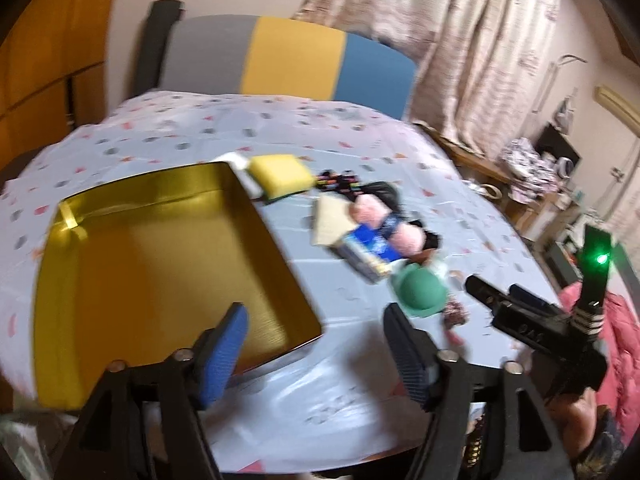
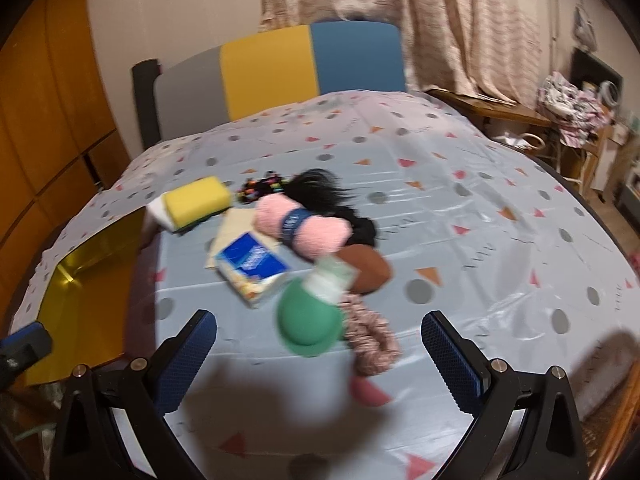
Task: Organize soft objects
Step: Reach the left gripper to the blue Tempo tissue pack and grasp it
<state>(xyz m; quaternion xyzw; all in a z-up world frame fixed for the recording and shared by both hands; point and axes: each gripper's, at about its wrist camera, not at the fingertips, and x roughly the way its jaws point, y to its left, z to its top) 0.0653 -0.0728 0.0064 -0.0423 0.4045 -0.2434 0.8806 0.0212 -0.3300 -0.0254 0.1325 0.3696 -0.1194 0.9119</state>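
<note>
Nothing sorted yet: our tin (image 1: 160,248) sits empty.
Sponge (image 2: 198,196), pink roll (image 2: 300,228), tissues (image 2: 254,266) and green ball (image 2: 310,320) wait; left gripper (image 1: 316,352) and right gripper (image 2: 320,360) both spread, holding nothing.

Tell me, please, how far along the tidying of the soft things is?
Nothing looks done: the gold tray holds no items. Both the left gripper and right gripper are open, holding nothing. The yellow sponge, pink roll, tissue pack and green ball lie on the tablecloth.

A home room: floral curtains (image 2: 460,20), a wooden wardrobe (image 2: 44,120), a chair (image 2: 280,68) at a cloth-covered table (image 2: 460,208).
</note>
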